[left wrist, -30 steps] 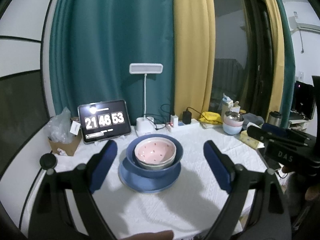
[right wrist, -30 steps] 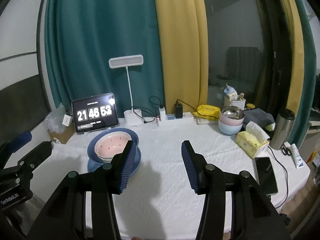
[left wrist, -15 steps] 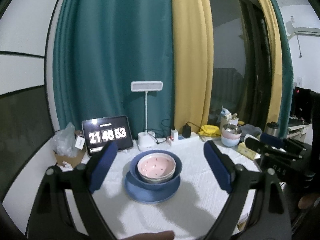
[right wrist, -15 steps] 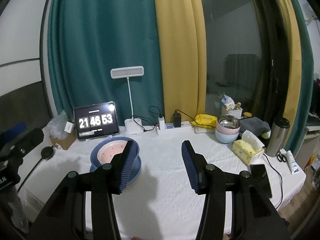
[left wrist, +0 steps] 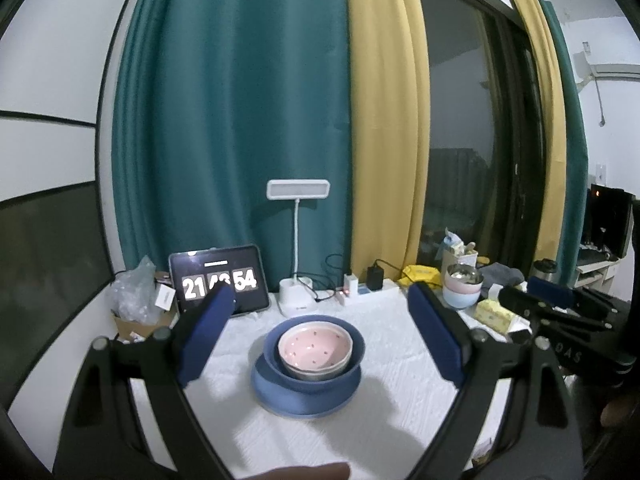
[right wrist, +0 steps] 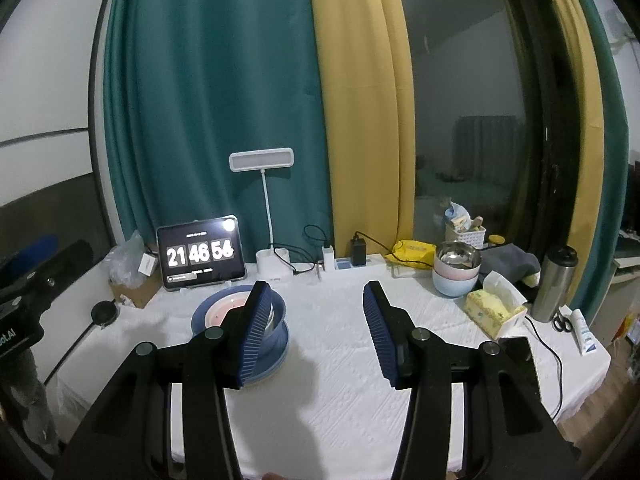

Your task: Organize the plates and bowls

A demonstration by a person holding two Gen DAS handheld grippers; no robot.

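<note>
claws (left wrist: 320,332) higher, farther from bowls (left wrist: 315,350)

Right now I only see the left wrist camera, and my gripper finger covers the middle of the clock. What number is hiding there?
Observer: The right wrist view shows the tablet clock whole. The middle number is 46.
Operator: Is anything left of my blue plate?
Observer: Yes, a round black puck lies there.
Operator: And far right?
Observer: Scissors and a white tube lie just past the steel flask.
</note>
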